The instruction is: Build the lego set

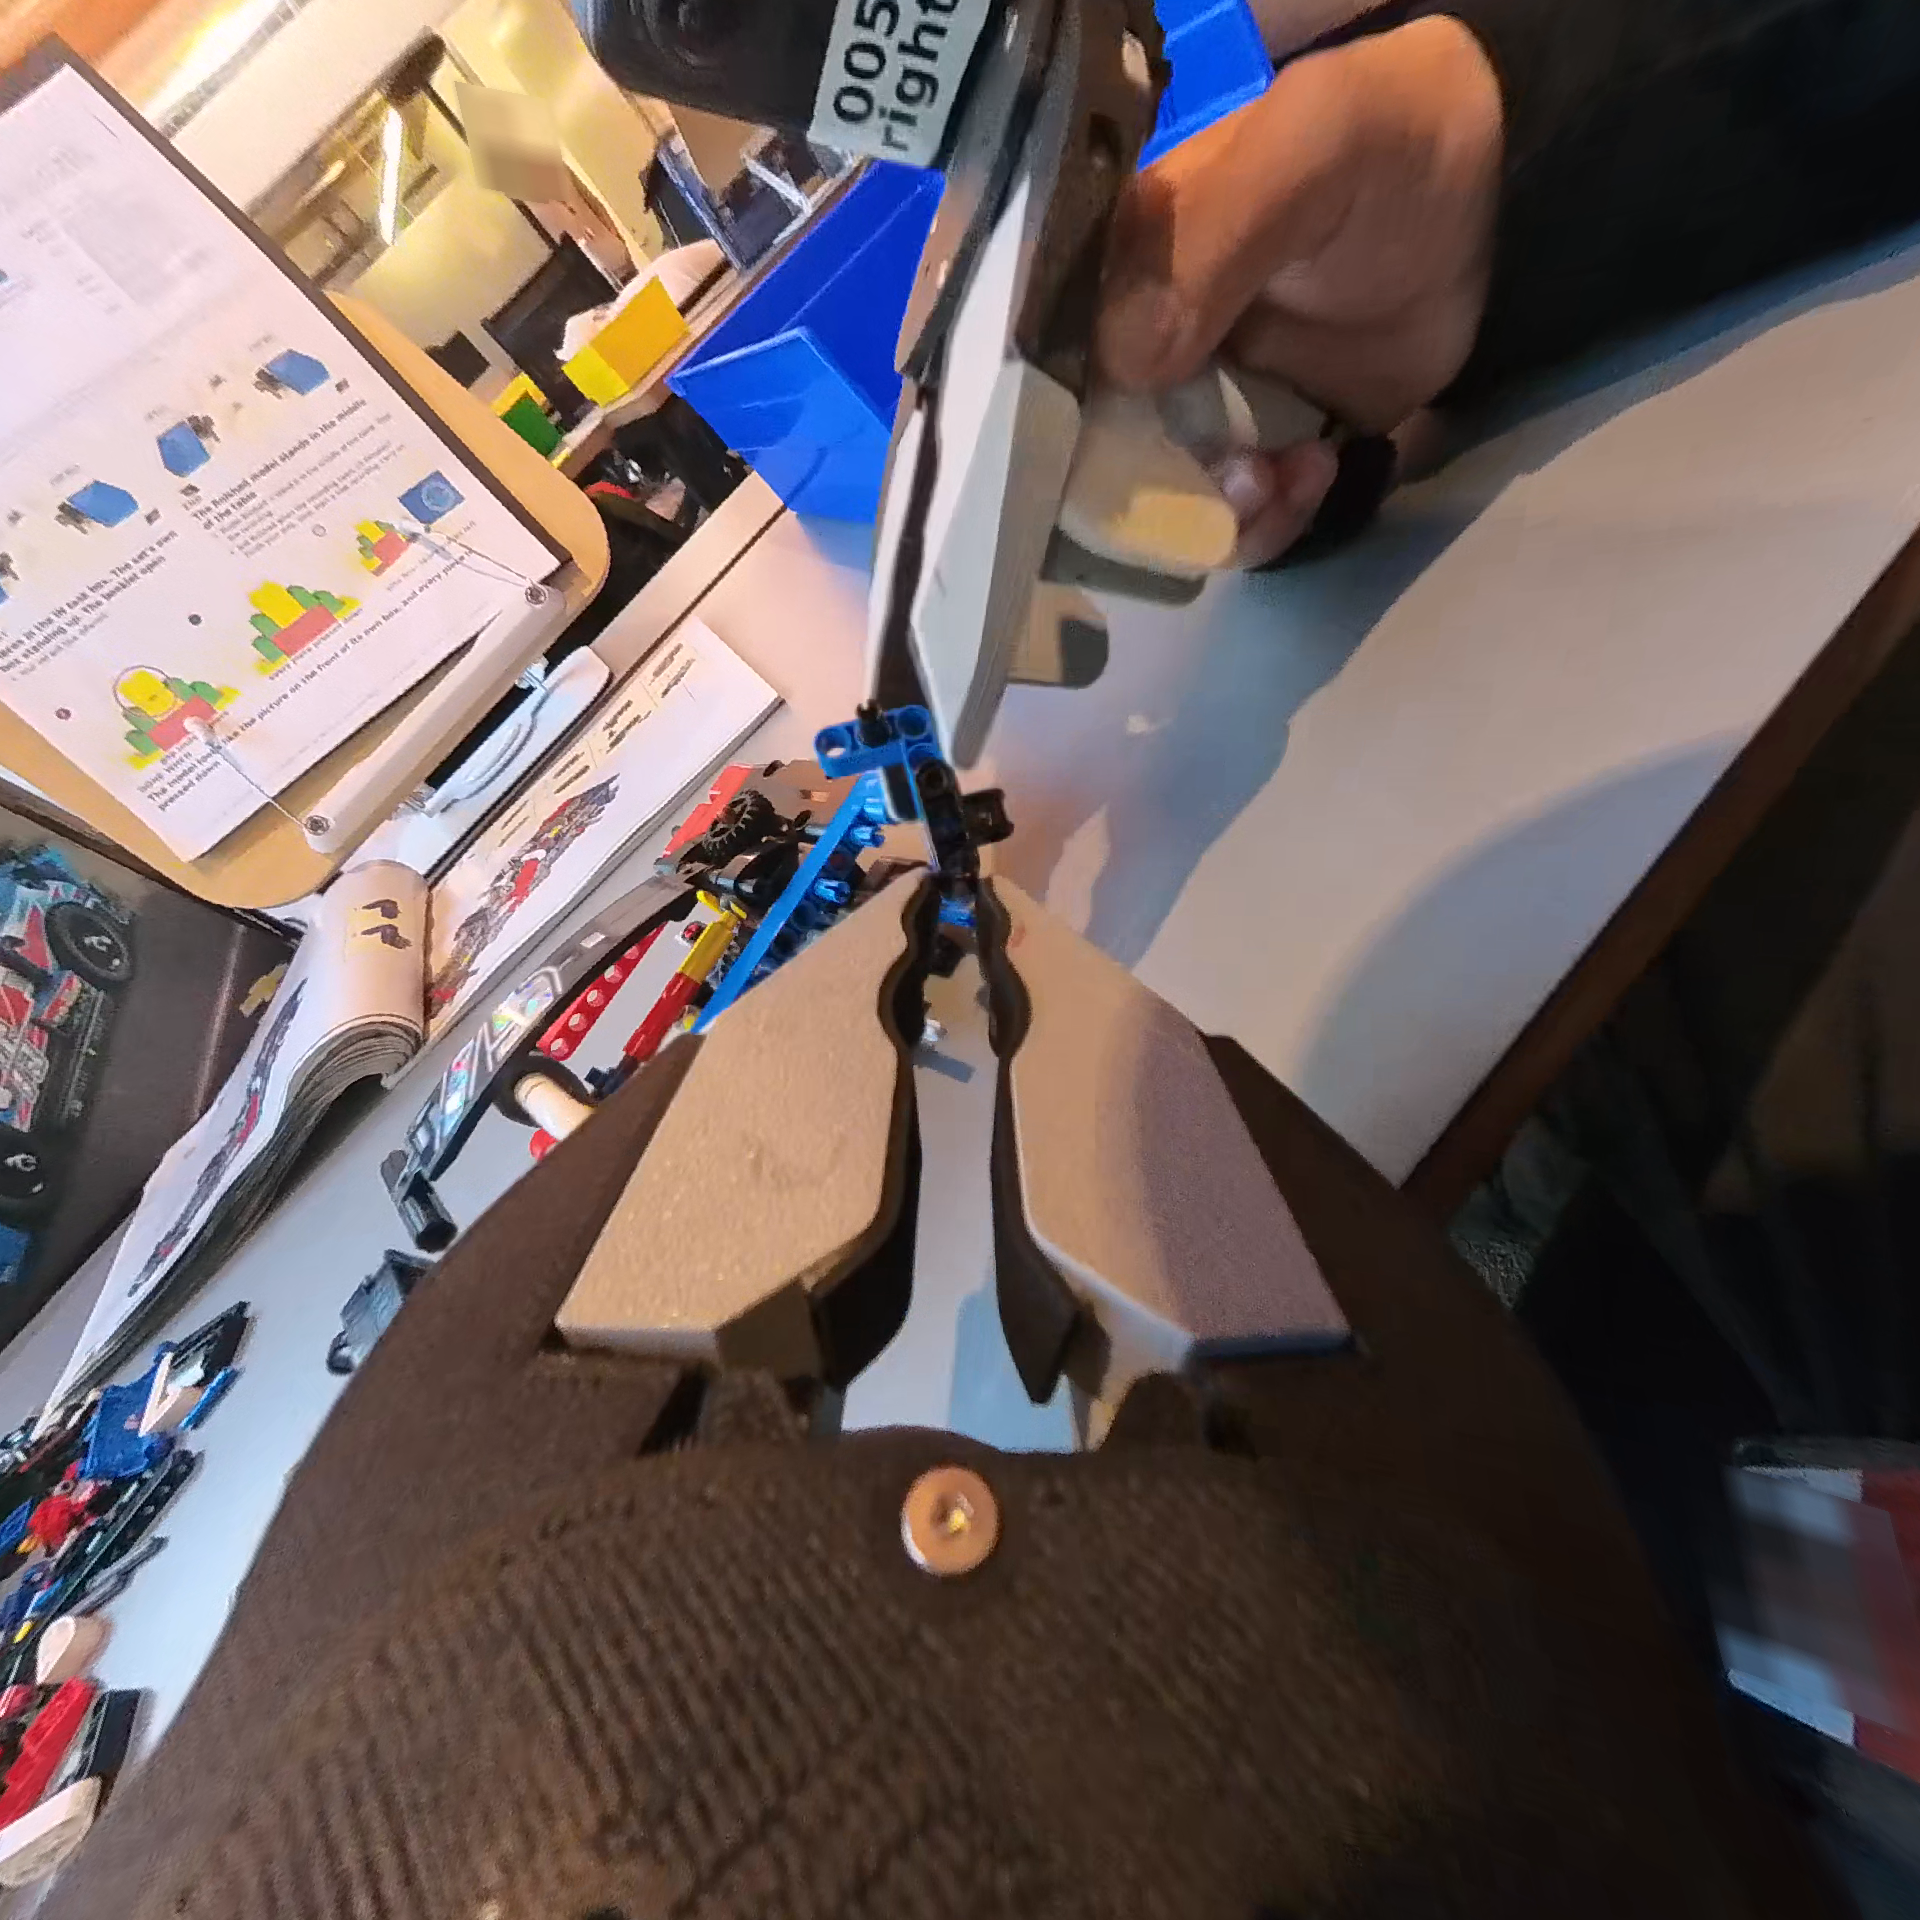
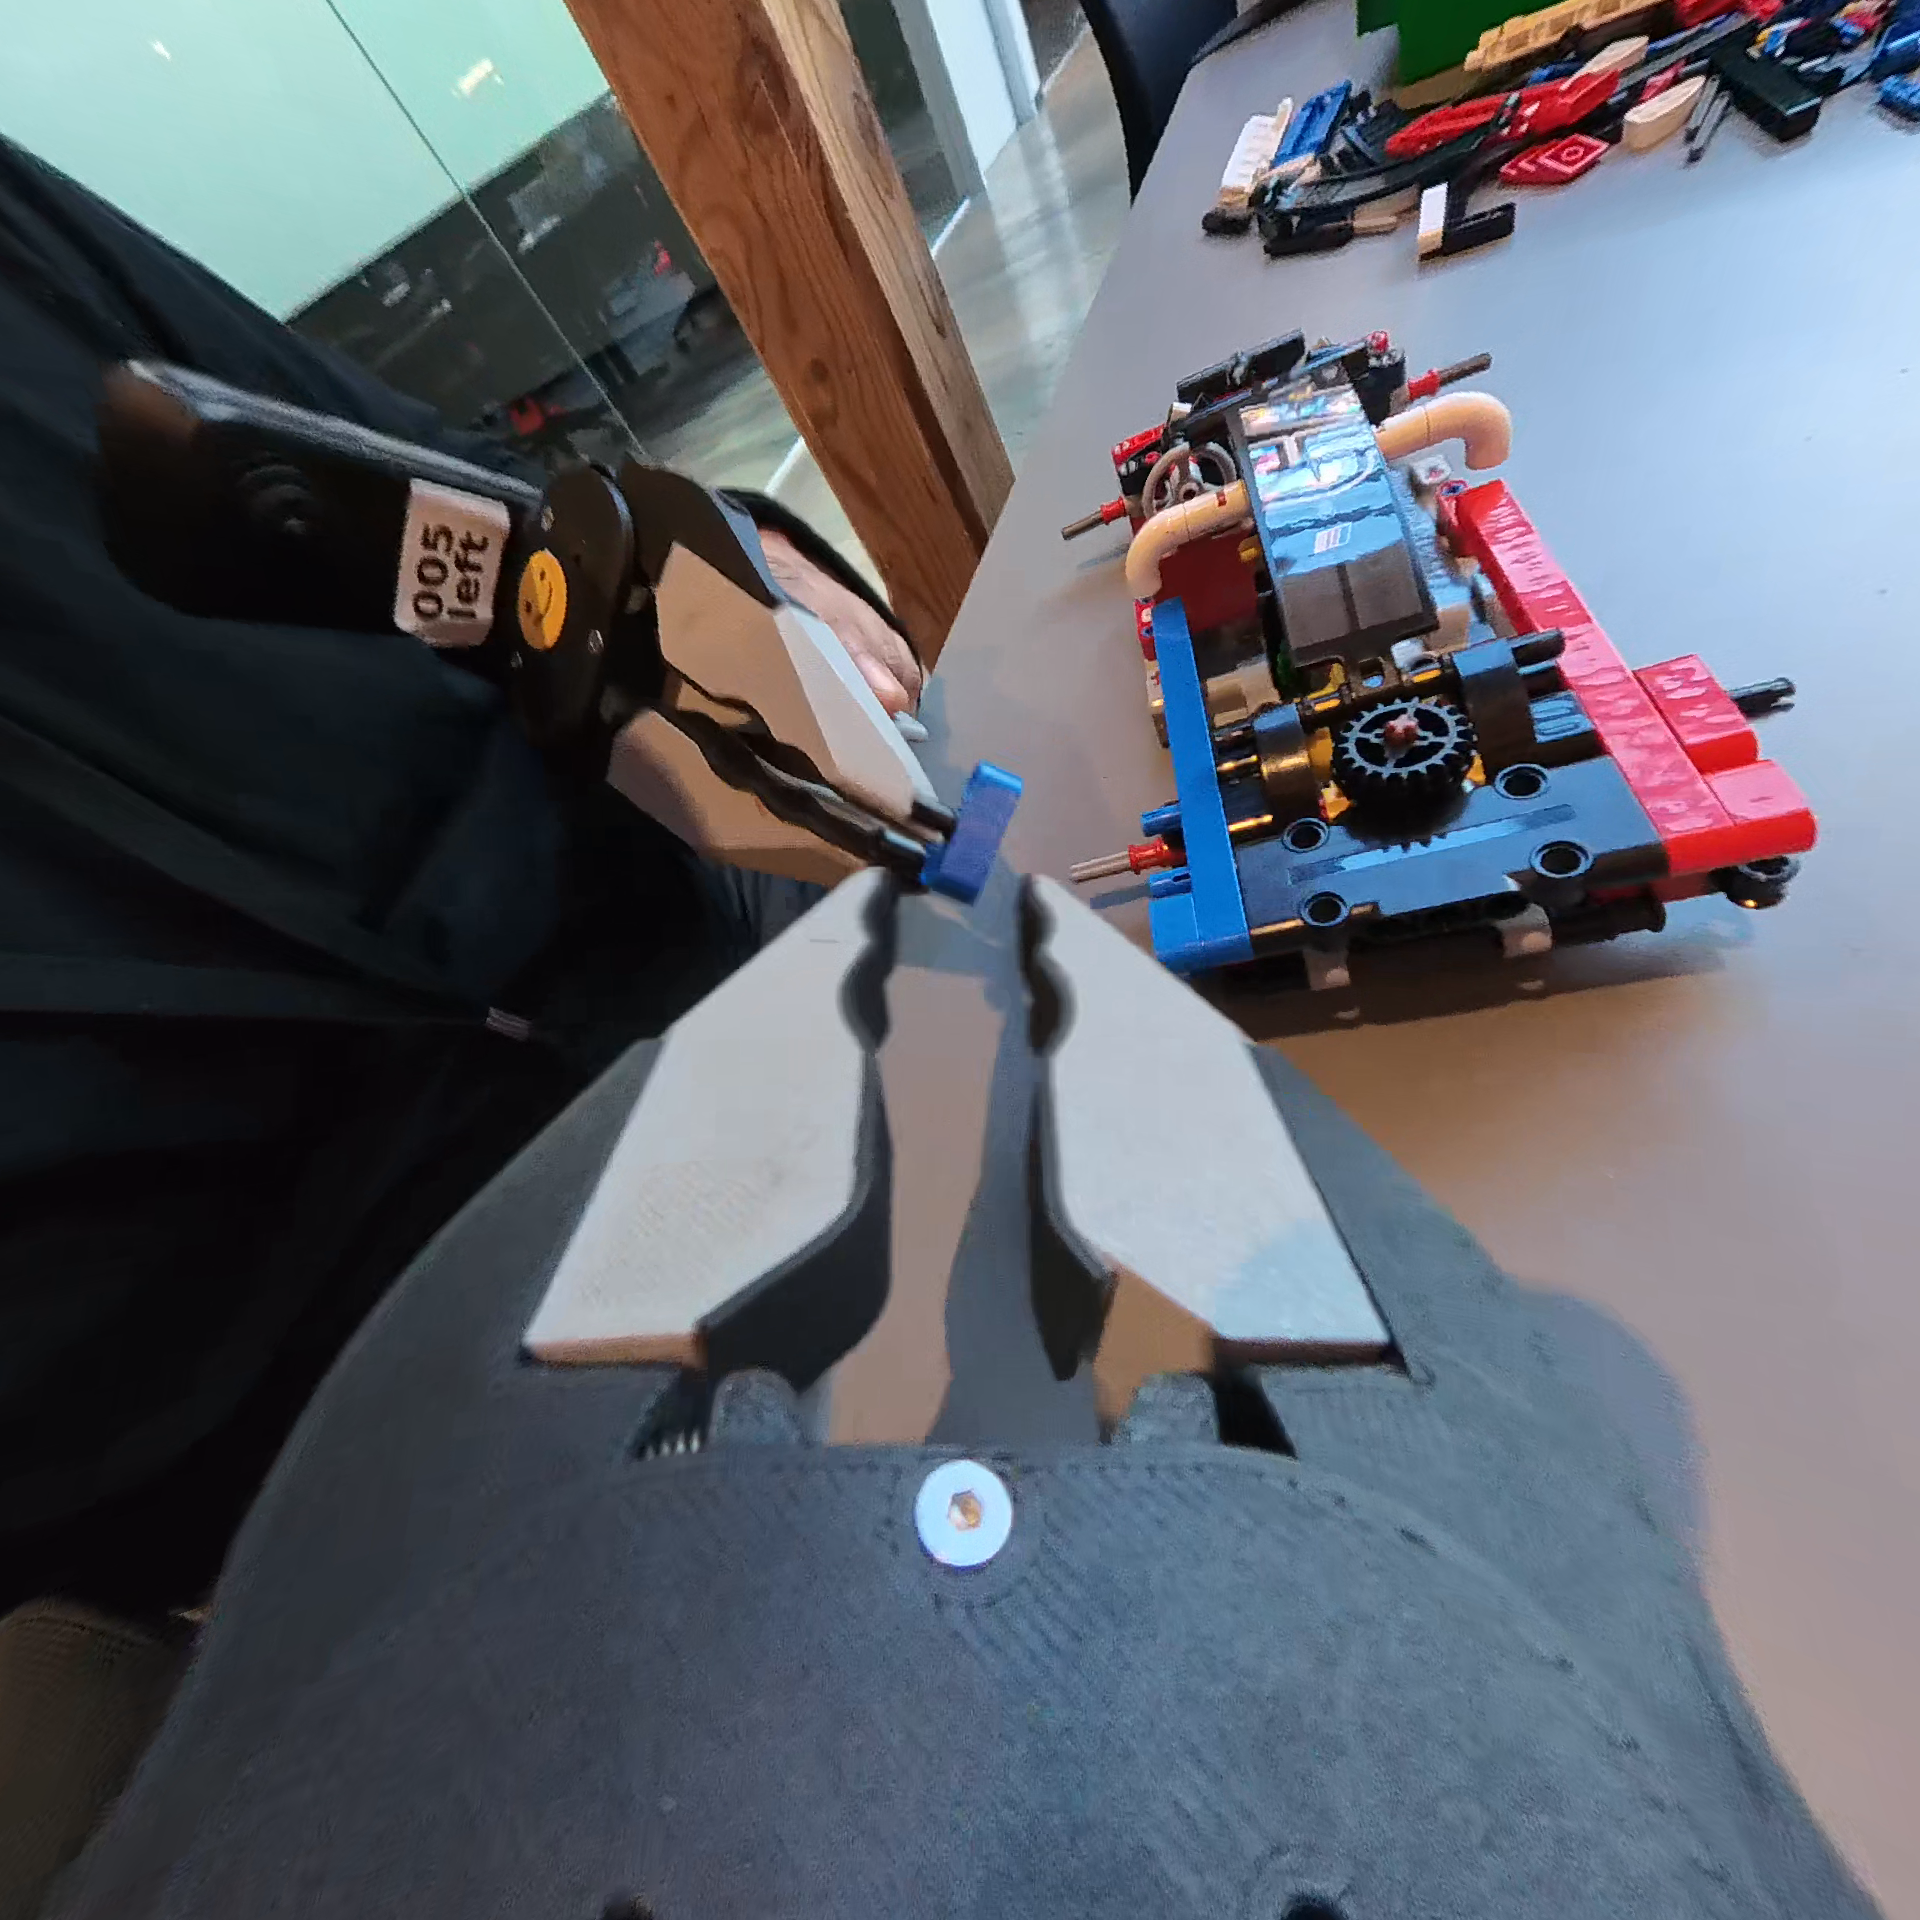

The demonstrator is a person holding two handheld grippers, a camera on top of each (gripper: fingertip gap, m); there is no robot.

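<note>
slip risk: your left hand-held gripper [image 2: 914, 831] pinches the small blue-and-black lego piece [image 2: 971, 831] by its tips above the tabletop [image 2: 1558, 1143], right hand-held gripper [image 2: 956, 899] parted; any nudge could pop it loose.

**brickfan:** so where's the build at? The car chassis [image 2: 1455, 686] lies flat on the grey worktop [image 2: 1558, 1247], half done: blue beam down 1 side, red beams down the other, black gear near the front, 2 cream curved pipes at the far end, dark glossy panel on top.

**studs_up:** yep, and a small sub-assembly [image 1: 914, 800] is up in the air just beside it: a blue L-shaped liftarm with black pins, pinched in the left tongs [image 1: 951, 883]. Loose pieces [image 2: 1538, 135] in red, blue, black and white sit piled at the worktop's far end.
</note>
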